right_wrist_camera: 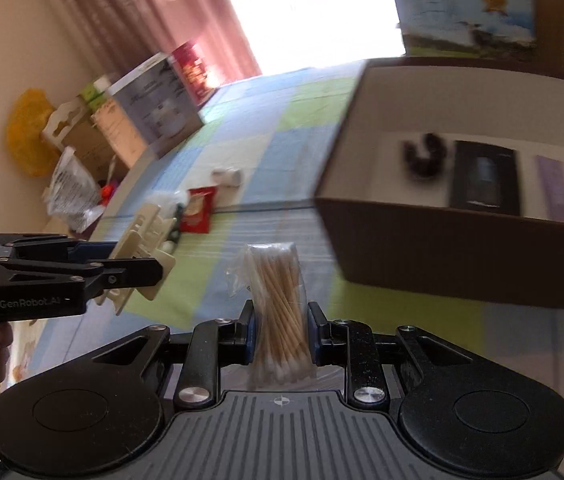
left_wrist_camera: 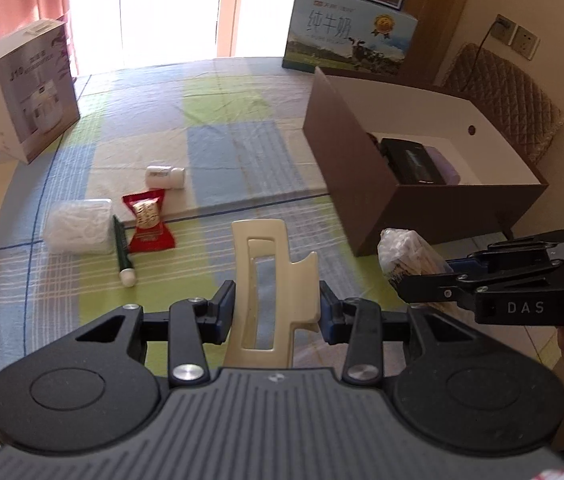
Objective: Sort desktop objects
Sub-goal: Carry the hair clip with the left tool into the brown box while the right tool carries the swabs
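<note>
My left gripper (left_wrist_camera: 278, 312) is shut on a cream hair claw clip (left_wrist_camera: 266, 280) and holds it above the checked tablecloth; the clip also shows in the right wrist view (right_wrist_camera: 142, 240). My right gripper (right_wrist_camera: 280, 332) is shut on a clear bag of cotton swabs (right_wrist_camera: 278, 304), seen from the left wrist view as a bag (left_wrist_camera: 406, 256) near the brown storage box (left_wrist_camera: 422, 208). The box (right_wrist_camera: 462, 256) holds a black case (right_wrist_camera: 484, 178), a purple item (right_wrist_camera: 554, 188) and a dark blurred object (right_wrist_camera: 424, 156). On the cloth lie a white bottle (left_wrist_camera: 165, 176), a red snack packet (left_wrist_camera: 148, 220), a green pen (left_wrist_camera: 123, 252) and a white bag (left_wrist_camera: 78, 226).
A grey appliance box (left_wrist_camera: 26, 92) stands at the table's left. A milk carton box (left_wrist_camera: 346, 40) stands at the back behind the brown box. A quilted chair (left_wrist_camera: 506, 96) is at the right. Clutter, including a yellow bag (right_wrist_camera: 30, 132), sits beyond the table's left edge.
</note>
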The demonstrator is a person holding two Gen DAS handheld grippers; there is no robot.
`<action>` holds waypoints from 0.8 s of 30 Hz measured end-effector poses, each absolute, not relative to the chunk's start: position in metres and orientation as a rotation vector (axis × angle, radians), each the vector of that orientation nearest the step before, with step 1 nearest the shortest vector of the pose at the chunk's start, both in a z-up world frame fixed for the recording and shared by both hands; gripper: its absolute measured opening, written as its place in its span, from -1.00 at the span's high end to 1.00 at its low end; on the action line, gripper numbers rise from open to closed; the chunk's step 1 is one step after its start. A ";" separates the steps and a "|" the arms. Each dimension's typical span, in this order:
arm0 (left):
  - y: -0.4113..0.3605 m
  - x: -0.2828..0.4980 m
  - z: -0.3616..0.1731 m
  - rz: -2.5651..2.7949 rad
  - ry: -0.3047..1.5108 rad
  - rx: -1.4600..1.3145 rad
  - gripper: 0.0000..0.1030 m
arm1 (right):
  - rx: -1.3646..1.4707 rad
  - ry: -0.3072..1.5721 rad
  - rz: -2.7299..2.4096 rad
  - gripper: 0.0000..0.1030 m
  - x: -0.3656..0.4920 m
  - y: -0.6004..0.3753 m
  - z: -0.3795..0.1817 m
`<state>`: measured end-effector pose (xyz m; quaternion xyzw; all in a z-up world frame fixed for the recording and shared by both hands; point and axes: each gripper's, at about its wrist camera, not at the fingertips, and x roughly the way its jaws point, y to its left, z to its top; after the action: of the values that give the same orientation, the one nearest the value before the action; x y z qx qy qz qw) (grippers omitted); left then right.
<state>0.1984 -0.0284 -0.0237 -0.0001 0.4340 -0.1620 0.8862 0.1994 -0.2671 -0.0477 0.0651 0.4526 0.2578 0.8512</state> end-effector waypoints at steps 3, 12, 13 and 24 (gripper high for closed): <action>-0.053 0.204 -0.016 -0.381 0.885 0.010 0.30 | 0.155 0.921 0.490 0.57 0.202 -0.299 -0.036; -0.126 0.237 0.008 -0.472 0.810 0.040 0.30 | 0.159 0.818 0.347 0.57 0.228 -0.391 0.002; -0.134 0.242 0.010 -0.475 0.804 0.044 0.30 | 0.156 0.812 0.338 0.57 0.232 -0.400 0.004; -0.206 0.311 -0.005 -0.446 0.859 0.079 0.30 | 0.127 0.814 0.269 0.57 0.302 -0.462 -0.002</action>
<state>0.3106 -0.2058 -0.0055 0.0380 0.4128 -0.2145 0.8844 0.3024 -0.4624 -0.0017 0.0617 0.3942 0.1305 0.9076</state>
